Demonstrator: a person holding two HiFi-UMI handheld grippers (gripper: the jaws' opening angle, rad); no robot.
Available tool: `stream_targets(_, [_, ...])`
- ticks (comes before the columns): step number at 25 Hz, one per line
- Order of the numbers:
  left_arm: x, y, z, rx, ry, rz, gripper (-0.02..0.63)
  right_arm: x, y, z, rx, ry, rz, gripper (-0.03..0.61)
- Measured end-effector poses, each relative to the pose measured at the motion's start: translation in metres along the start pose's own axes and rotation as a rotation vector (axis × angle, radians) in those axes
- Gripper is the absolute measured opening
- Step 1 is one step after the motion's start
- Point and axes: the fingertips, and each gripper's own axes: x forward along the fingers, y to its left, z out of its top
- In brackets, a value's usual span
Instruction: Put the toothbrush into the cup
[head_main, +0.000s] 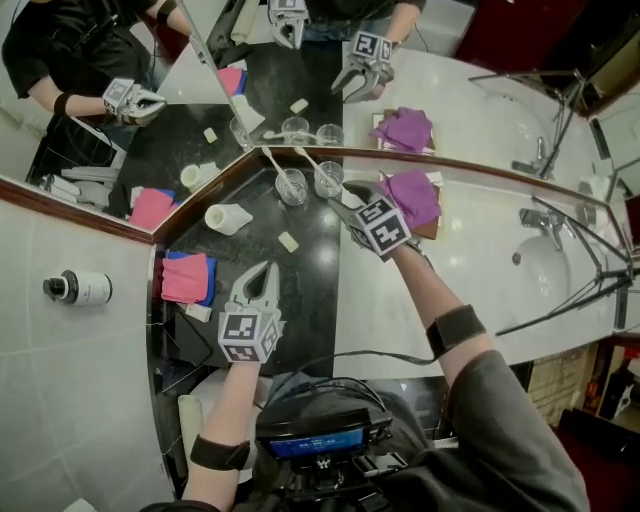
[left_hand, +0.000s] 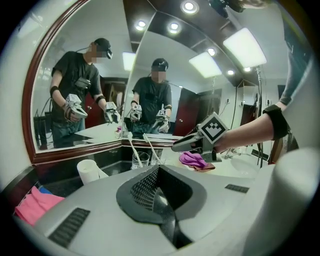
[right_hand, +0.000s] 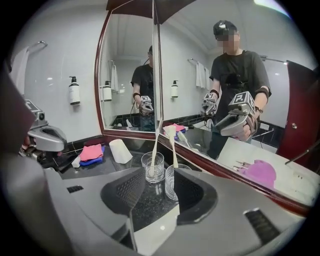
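**Toothbrush in cup; right jaws spread**

The toothbrush (right_hand: 173, 150) stands head-up in the nearer glass cup (right_hand: 171, 186) on the black counter (head_main: 315, 270), beside the mirror. The right gripper (head_main: 343, 206) sits just before this cup, jaws spread, with no pad touching it. A second cup (right_hand: 152, 169) just beside it holds a second toothbrush (right_hand: 156, 135). The left gripper (head_main: 258, 285) is well apart, jaws pressed together and empty.

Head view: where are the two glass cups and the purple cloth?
left glass cup (head_main: 299, 192): head view, its right wall.
right glass cup (head_main: 337, 180): head view, its right wall.
purple cloth (head_main: 412, 197): head view, its middle.
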Motion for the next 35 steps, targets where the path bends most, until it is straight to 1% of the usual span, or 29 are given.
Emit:
stream_targets(3, [0.011,0.002,-0.002,-0.003,0.010,-0.010,-0.003,0.024,-0.011,0.004,-0.028,0.026,-0.003,0.202])
stream_targets(8, [0.026,0.005,-0.004,-0.014,0.016,-0.020,-0.003,0.059,-0.027,0.012,-0.104,0.055,-0.022,0.199])
stream_targets(16, [0.031,0.020,-0.012,-0.039,0.034,0.002,-0.003,0.097,-0.034,0.014,-0.146,0.086,-0.010,0.197])
stream_targets(19, [0.030,0.027,-0.017,-0.055,0.047,0.016,-0.003,0.108,-0.034,0.010,-0.179,0.101,0.005,0.166])
stream_targets(22, [0.030,0.032,-0.020,-0.066,0.053,0.026,-0.003,0.116,-0.034,0.009,-0.213,0.126,0.006,0.160])
stream_targets(25, [0.029,0.037,-0.022,-0.075,0.052,0.036,-0.003,0.121,-0.037,0.007,-0.237,0.154,-0.017,0.114])
stream_targets(26, [0.029,0.038,-0.023,-0.079,0.052,0.038,-0.003,0.122,-0.038,0.005,-0.238,0.161,-0.023,0.082])
stream_targets(27, [0.029,0.039,-0.023,-0.082,0.051,0.039,-0.003,0.124,-0.038,0.004,-0.236,0.164,-0.026,0.072])
stream_targets(32, [0.030,0.043,-0.026,-0.097,0.047,0.046,-0.003,0.122,-0.040,0.003,-0.249,0.160,-0.044,0.066])
stream_targets(35, [0.029,0.041,-0.025,-0.098,0.044,0.045,-0.003,0.113,-0.042,0.013,-0.277,0.142,-0.068,0.065])
